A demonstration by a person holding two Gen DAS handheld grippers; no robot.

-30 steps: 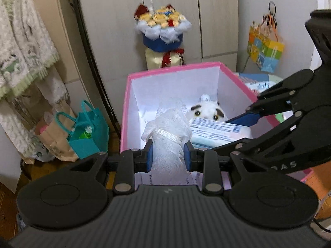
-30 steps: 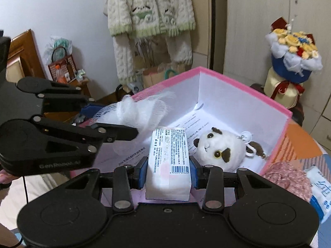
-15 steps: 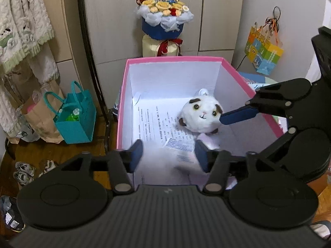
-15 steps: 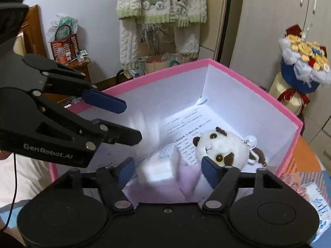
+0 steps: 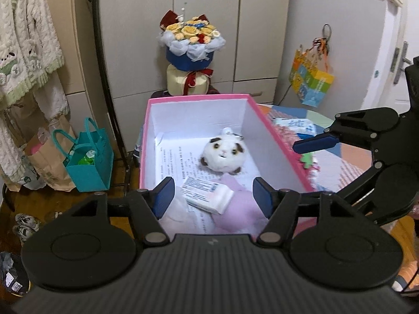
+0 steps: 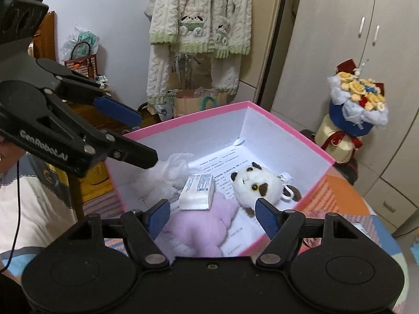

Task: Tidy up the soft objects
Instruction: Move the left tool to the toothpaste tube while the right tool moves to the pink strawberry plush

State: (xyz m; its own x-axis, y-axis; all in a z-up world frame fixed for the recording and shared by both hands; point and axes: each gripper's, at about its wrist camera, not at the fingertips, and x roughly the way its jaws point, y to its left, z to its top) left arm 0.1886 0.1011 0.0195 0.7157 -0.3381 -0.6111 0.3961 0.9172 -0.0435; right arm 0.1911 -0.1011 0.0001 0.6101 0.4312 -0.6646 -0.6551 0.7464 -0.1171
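Left of the pink box (image 5: 258, 106) a cream knitted cardigan (image 5: 25, 39) hangs by the wall, with a brown paper bag (image 5: 43, 162) and a teal tote (image 5: 89, 162) on the wooden floor (image 5: 31, 201) below it; behind the box a flower bouquet (image 5: 192, 43) stands before grey wardrobe doors (image 5: 207, 26), and right of the box a colourful gift bag (image 5: 310, 82) hangs on the wall above a patterned tablecloth (image 5: 348, 162) that carries a blue-and-white packet (image 5: 294, 125). Inside the box, on its printed paper lining, a white mesh sponge (image 6: 163, 180) lies at the left, a tissue pack (image 6: 197, 192) rests partly on a lilac plush (image 6: 201, 225) near the front wall, and a white-and-brown plush toy (image 6: 258, 184) sits toward the back right. Nothing blocks the box's open top. The left gripper (image 5: 213, 196) hovers over the box's near edge with its blue pads spread wide and bare; the right gripper (image 6: 212, 216), over the box's right front corner, is likewise spread and bare. A second ago the left one pinched the mesh sponge and the right one clamped the tissue pack above the box; both items now lie inside it
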